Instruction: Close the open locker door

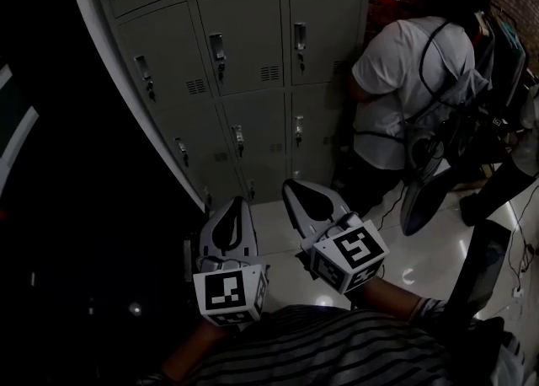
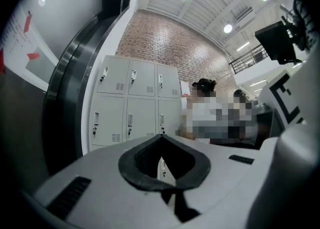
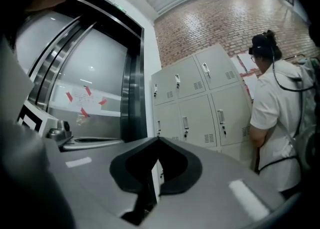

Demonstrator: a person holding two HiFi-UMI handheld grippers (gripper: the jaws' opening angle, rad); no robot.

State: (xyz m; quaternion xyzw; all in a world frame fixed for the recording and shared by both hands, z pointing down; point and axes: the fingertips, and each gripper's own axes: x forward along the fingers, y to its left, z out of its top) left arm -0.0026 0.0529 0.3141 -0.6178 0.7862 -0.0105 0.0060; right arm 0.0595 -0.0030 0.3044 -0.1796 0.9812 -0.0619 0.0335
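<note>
A bank of grey lockers (image 1: pixel 244 47) stands ahead of me, and every door I can see on it sits flush, each with a small handle. The same lockers (image 2: pixel 135 108) show past the left jaws and, further off, as lockers (image 3: pixel 200 103) past the right jaws. My left gripper (image 1: pixel 239 202) hangs low over the floor, short of the bottom row, its jaws shut with nothing between them (image 2: pixel 161 136). My right gripper (image 1: pixel 291 184) is beside it, slightly nearer the lockers, also shut and empty (image 3: pixel 159 138).
A person in a white shirt (image 1: pixel 404 81) stands close against the lockers' right end. Cables and dark equipment (image 1: pixel 480 266) crowd the right side on the glossy floor (image 1: pixel 278 237). A dark curved frame (image 3: pixel 130 88) borders the lockers on the left.
</note>
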